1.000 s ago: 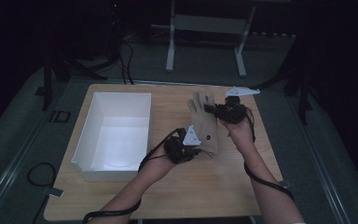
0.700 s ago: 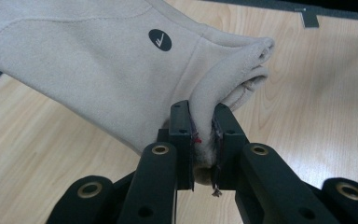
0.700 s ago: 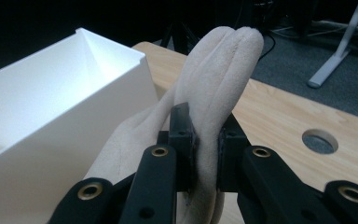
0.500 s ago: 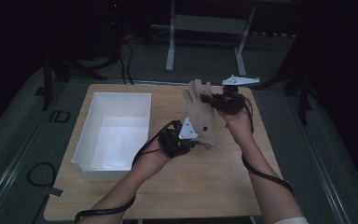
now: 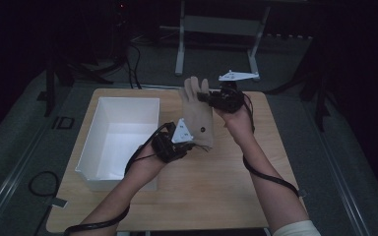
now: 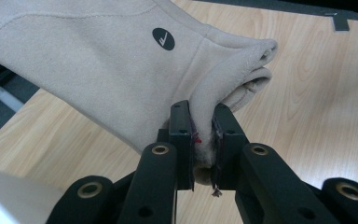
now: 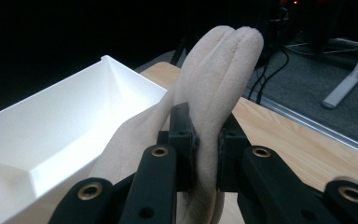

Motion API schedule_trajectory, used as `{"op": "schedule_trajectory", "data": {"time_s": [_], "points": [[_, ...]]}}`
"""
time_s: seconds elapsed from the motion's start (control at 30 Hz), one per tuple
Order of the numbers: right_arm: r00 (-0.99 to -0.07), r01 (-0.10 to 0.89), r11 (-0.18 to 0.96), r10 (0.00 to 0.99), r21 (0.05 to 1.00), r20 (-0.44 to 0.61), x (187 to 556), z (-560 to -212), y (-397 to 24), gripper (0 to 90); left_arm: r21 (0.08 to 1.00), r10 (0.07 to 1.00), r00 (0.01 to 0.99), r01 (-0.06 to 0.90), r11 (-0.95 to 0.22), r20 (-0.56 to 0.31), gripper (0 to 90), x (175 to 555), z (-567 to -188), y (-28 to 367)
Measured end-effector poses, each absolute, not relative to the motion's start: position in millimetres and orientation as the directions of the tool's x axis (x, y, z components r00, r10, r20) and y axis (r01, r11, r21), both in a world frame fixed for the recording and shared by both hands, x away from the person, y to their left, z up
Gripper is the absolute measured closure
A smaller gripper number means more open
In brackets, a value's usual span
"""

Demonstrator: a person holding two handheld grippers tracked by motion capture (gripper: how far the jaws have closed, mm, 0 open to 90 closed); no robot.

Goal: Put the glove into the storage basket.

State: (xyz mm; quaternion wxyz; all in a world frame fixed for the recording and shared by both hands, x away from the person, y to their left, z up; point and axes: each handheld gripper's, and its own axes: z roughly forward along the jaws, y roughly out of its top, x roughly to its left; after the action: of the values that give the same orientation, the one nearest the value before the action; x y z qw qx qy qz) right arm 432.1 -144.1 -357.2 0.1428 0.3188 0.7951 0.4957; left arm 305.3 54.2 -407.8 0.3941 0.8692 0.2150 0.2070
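Note:
A beige fleece glove (image 5: 197, 115) with a small black round label hangs stretched in the air over the wooden table (image 5: 216, 187). My left gripper (image 5: 189, 145) is shut on the cuff of the glove (image 6: 121, 60), which bulges between its jaws. My right gripper (image 5: 203, 96) is shut on the finger end of the glove (image 7: 219, 74), whose fingertips stick up above the jaws. The glove's far side is hidden.
A white open box (image 5: 123, 132) stands on the left half of the table and appears close at the left as the white box (image 7: 51, 135) in the right gripper view. Metal stand legs (image 5: 216, 44) and cables lie on the dark floor behind.
Both grippers have lifted the glove off the table and pulled it out upright between them. The left hand has moved up and left a little.

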Motion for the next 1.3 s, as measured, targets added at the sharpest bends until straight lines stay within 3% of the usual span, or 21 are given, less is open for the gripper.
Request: {"op": "schedule_trajectory", "data": {"time_s": [1.3], "points": [[-0.851,0.327,0.392,0.518,0.860,0.087,432,-365,10,80.2,0.782,0.696,0.700,0.339,-0.523,0.161,81.8,272,-421,182]]}}
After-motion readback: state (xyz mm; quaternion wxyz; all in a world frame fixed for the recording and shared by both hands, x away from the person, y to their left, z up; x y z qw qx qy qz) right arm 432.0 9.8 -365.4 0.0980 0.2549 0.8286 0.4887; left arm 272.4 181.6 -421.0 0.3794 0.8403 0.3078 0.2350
